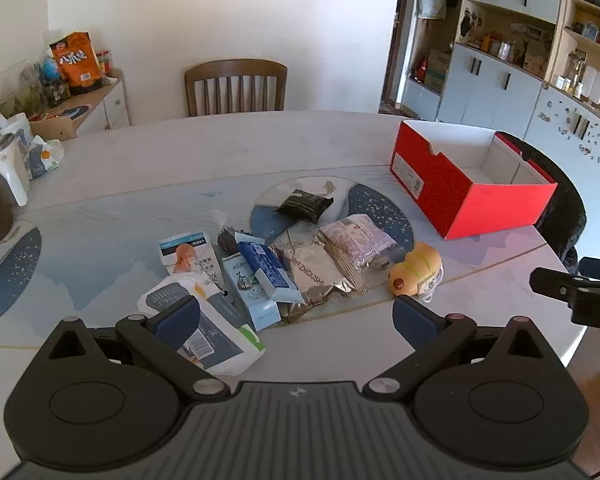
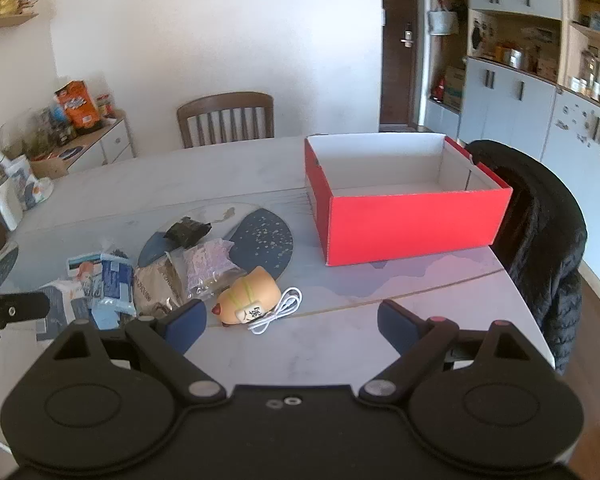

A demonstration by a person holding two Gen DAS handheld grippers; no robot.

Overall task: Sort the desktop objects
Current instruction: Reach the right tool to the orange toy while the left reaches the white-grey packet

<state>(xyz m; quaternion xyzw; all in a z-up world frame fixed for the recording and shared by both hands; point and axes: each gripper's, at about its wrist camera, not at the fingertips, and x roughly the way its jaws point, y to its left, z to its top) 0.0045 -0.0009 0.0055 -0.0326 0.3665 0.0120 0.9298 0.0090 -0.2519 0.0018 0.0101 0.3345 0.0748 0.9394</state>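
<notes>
A heap of packets lies mid-table: a white and grey wipes pack [image 1: 204,320], a blue packet [image 1: 270,270], a brown foil packet [image 1: 314,276], a pink packet [image 1: 358,240] and a black packet [image 1: 304,204]. An orange toy [image 1: 416,272] with a white cable [image 2: 278,312] lies at the heap's right. An open, empty red shoebox [image 2: 412,216] stands at the right. My left gripper [image 1: 296,316] is open above the heap's near edge. My right gripper [image 2: 292,322] is open and empty, just short of the toy.
The white table [image 2: 340,344] has a curved right edge. A black jacket [image 2: 540,248] hangs on a chair beyond it. A wooden chair [image 1: 236,88] stands at the far side. Cups and a white jug [image 1: 8,172] crowd the left end.
</notes>
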